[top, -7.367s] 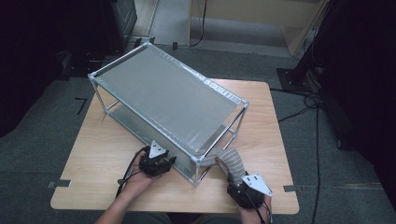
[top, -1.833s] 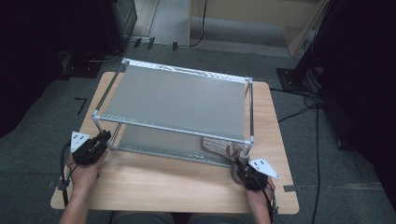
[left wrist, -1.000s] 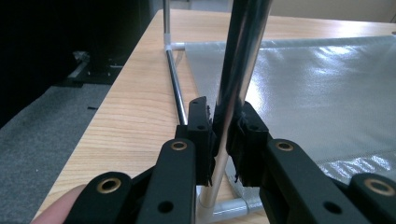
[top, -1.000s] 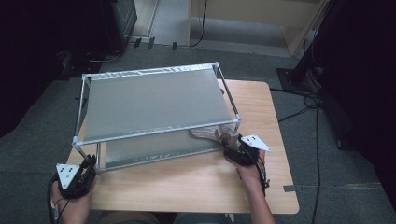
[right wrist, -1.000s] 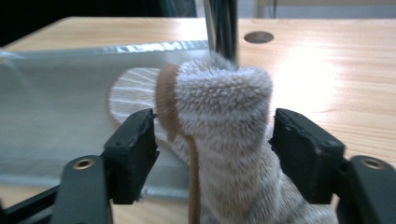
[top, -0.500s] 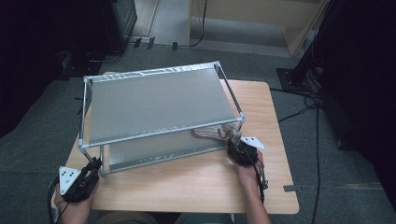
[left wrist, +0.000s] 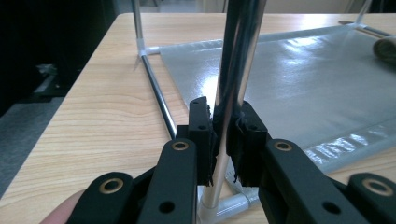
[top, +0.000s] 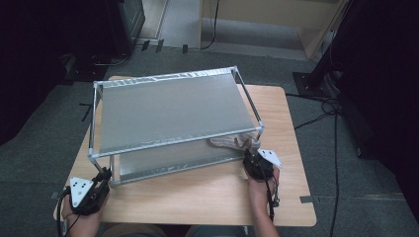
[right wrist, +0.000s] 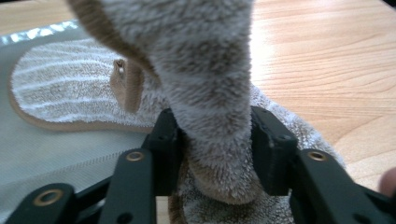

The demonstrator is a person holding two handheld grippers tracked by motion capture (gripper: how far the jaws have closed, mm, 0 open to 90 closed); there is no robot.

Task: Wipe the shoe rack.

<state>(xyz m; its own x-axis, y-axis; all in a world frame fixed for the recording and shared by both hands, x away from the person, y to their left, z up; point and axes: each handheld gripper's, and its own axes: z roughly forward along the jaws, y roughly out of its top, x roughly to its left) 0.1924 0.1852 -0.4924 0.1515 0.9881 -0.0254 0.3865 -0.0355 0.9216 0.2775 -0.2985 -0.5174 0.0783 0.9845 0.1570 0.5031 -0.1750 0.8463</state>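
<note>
A two-tier metal rack (top: 173, 111) with grey shelves stands on the wooden table (top: 207, 197). My left gripper (top: 104, 177) is at its front left corner, shut on the upright chrome post (left wrist: 238, 56), which runs between the pads of the left gripper (left wrist: 227, 135). At the rack's front right corner my right gripper (top: 249, 159) holds a fuzzy brown slipper (top: 232, 143). The slipper's plush strap (right wrist: 205, 70) is squeezed in my right gripper (right wrist: 215, 140), whose jaws have just been opening a little. The slipper's striped sole (right wrist: 60, 98) rests on the lower shelf.
The lower shelf (left wrist: 303, 79) is a grey sheet with a brownish thing (left wrist: 385, 49) at its far end. Cables (top: 326, 113) trail on the dark carpet to the right of the table. Bare wood runs along the table's front edge.
The rack has swung from a diagonal stand to lie broadside to me. Over the last second it stayed put and the right gripper sank slightly at the slipper.
</note>
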